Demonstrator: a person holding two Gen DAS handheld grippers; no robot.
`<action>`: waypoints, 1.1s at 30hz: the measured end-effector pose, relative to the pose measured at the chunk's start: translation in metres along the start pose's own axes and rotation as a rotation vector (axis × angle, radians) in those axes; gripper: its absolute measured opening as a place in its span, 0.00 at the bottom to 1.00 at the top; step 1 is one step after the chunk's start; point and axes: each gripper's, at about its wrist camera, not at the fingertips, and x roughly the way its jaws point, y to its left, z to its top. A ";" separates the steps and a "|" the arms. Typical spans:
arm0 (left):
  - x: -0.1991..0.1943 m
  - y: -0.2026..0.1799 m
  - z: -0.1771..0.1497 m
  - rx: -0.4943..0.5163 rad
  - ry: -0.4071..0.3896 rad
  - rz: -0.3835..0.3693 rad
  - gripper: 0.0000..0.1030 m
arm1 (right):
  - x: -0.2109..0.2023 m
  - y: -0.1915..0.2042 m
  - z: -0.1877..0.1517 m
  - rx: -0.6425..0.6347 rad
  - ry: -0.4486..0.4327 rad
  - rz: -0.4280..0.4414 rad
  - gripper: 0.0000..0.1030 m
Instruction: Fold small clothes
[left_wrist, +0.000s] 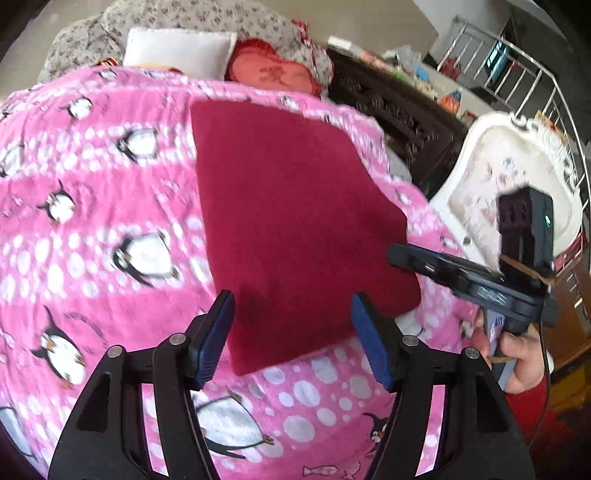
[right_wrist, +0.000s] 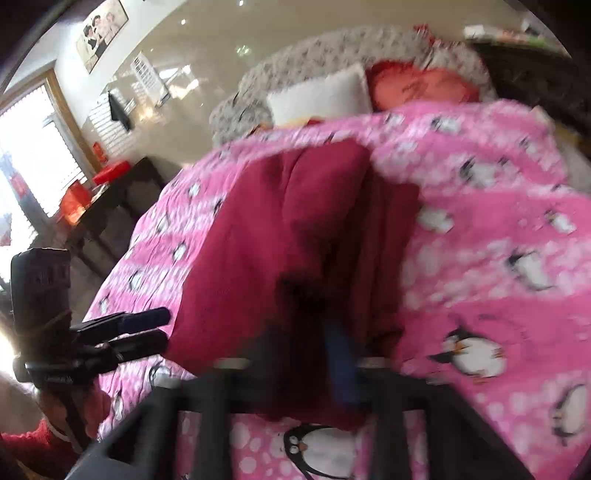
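A dark red garment (left_wrist: 295, 221) lies folded flat on the pink penguin blanket (left_wrist: 92, 221). My left gripper (left_wrist: 291, 332) is open, its blue pads on either side of the garment's near edge, holding nothing. In that view my right gripper (left_wrist: 399, 256) comes in from the right and meets the garment's right edge. In the right wrist view, which is blurred, the garment (right_wrist: 288, 229) fills the middle. My right gripper (right_wrist: 317, 350) looks closed on its near edge, with one blue pad (right_wrist: 343, 365) showing. The left gripper (right_wrist: 147, 328) sits at the garment's left edge.
The blanket (right_wrist: 498, 240) covers a bed. A white pillow (left_wrist: 177, 50) and a red pillow (left_wrist: 273, 74) lie at its head. A white ornate chair (left_wrist: 517, 177) and a dark carved cabinet (left_wrist: 388, 107) stand to the right. A dark table (right_wrist: 107, 206) stands by the window.
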 end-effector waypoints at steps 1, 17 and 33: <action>-0.004 0.004 0.005 -0.015 -0.024 0.007 0.78 | -0.008 -0.002 0.002 0.010 -0.034 -0.013 0.71; 0.072 0.041 0.050 -0.208 0.055 -0.076 0.83 | 0.061 -0.041 0.033 0.158 0.050 0.100 0.66; -0.051 0.054 0.026 -0.126 -0.014 -0.011 0.70 | 0.041 0.065 0.021 0.025 0.034 0.276 0.50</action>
